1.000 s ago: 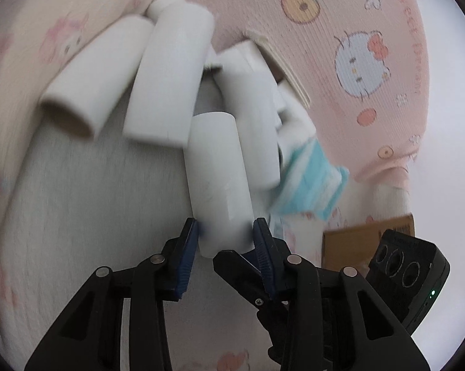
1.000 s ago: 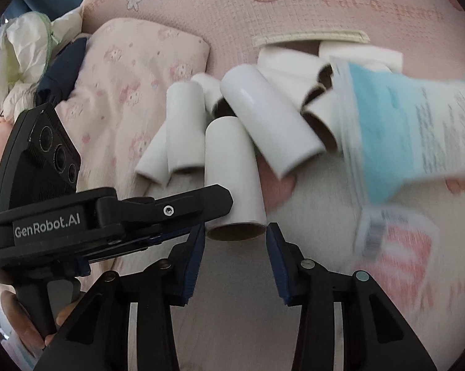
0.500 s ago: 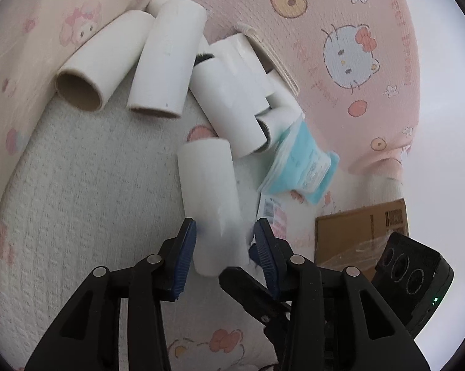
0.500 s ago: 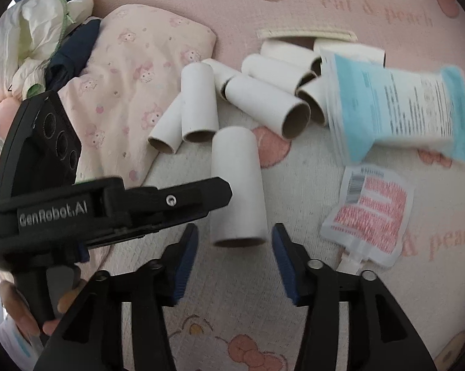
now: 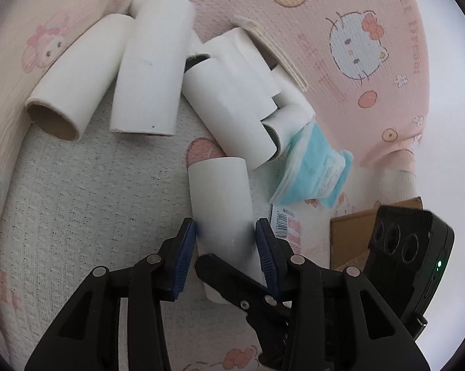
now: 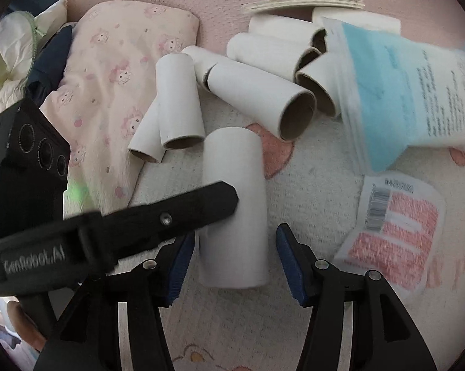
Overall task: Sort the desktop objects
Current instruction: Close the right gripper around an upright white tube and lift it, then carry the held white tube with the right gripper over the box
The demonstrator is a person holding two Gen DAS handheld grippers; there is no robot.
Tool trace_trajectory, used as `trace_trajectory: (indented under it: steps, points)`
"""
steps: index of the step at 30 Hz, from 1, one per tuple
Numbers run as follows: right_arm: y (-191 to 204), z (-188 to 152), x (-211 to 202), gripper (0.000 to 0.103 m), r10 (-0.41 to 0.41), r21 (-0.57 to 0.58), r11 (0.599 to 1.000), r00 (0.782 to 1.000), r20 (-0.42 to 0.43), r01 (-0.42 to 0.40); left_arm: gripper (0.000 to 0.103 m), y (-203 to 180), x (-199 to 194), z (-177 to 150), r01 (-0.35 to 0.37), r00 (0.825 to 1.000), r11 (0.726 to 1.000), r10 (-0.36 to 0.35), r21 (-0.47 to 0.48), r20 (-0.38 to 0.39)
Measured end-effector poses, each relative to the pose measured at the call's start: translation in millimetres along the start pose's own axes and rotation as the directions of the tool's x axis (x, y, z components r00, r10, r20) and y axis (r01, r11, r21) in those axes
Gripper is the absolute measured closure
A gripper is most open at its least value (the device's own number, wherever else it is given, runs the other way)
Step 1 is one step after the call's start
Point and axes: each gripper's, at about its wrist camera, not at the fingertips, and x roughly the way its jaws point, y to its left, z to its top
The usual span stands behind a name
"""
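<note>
One white cardboard tube (image 5: pixel 220 198) lay apart from the others, at the lower middle of both views, on a white knitted cover (image 5: pixel 93 201). The left gripper (image 5: pixel 227 235) was grasping it: the fingers had just been opening a little, yet both blue pads lay against the sides of the tube. The right gripper (image 6: pixel 232 247) was released; its fingers had just been closing around the near end of the same tube, but a gap showed at each pad.

Behind the tube, in the upper middle, was a heap of tubes (image 6: pixel 260 95). I counted about eight; the back ones overlapped, so the count is not sure. At the right of the heap lay one blue and white packet (image 6: pixel 402 92), touching the nearest tubes, and below it one pink and white sachet (image 6: pixel 396 225) with a barcode. One brown cardboard piece (image 5: pixel 346 238) showed at the right edge of the left view. One pink patterned pillow (image 6: pixel 114 71) bordered the heap at the left. The cover was bare at the lower left of the left view.
</note>
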Motion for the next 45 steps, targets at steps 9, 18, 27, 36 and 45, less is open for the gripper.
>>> trace_trajectory:
  steps: [9, 18, 27, 36, 45]
  points:
    - [-2.7, -0.3, -1.1, 0.063, 0.0, -0.006, 1.0, 1.0, -0.025, 0.0, 0.059, -5.5, -2.7, -4.8, 0.008, 1.0, 1.0, -0.008, 0.008, -0.002]
    - [12.4, -7.0, -38.3, 0.063, -0.023, -0.037, 0.999, 0.998, 0.052, 0.025, 0.056, -27.9, -22.3, 2.8, 0.078, 0.996, 0.997, -0.078, 0.004, 0.032]
    - [13.6, -10.0, -93.1, 0.063, -0.039, -0.039, 0.998, 0.988, 0.152, 0.046, 0.056, -89.8, -43.3, -3.3, 0.075, 0.993, 0.981, -0.09, 0.178, 0.074]
    - [17.4, -11.9, -159.0, 0.063, -0.069, -0.019, 0.997, 0.96, 0.273, 0.077, 0.056, -171.7, -64.5, -18.0, 0.064, 0.988, 0.934, -0.108, 0.351, 0.108]
    - [5.7, -24.9, -215.4, 0.063, -0.08, 0.02, 0.997, 0.918, 0.388, 0.078, 0.056, -231.9, -71.3, -40.2, 0.043, 0.991, 0.877, -0.1, 0.478, 0.093]
